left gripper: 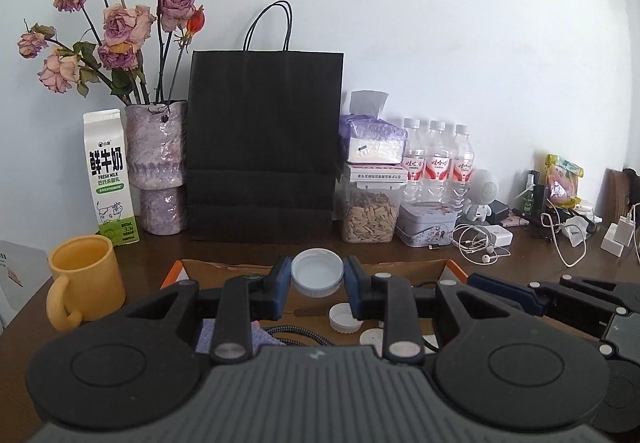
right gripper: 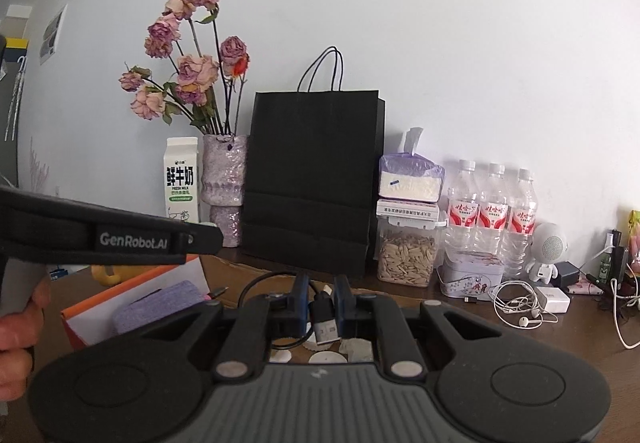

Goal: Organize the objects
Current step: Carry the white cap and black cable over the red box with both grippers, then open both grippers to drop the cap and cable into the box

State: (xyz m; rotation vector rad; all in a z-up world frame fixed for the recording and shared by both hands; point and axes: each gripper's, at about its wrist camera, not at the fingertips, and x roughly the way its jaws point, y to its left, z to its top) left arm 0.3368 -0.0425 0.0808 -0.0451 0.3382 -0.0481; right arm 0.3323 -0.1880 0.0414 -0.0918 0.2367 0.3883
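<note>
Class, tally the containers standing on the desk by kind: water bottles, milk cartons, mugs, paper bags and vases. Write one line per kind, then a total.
Water bottles: 3
Milk cartons: 1
Mugs: 1
Paper bags: 1
Vases: 1
Total: 7

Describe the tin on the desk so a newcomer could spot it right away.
Start at the tall black paper bag against the wall. Right of it stands a clear tub of seeds, and next to that, before three water bottles, sits the tin: low, rectangular, pale metal with a painted lid.
</note>
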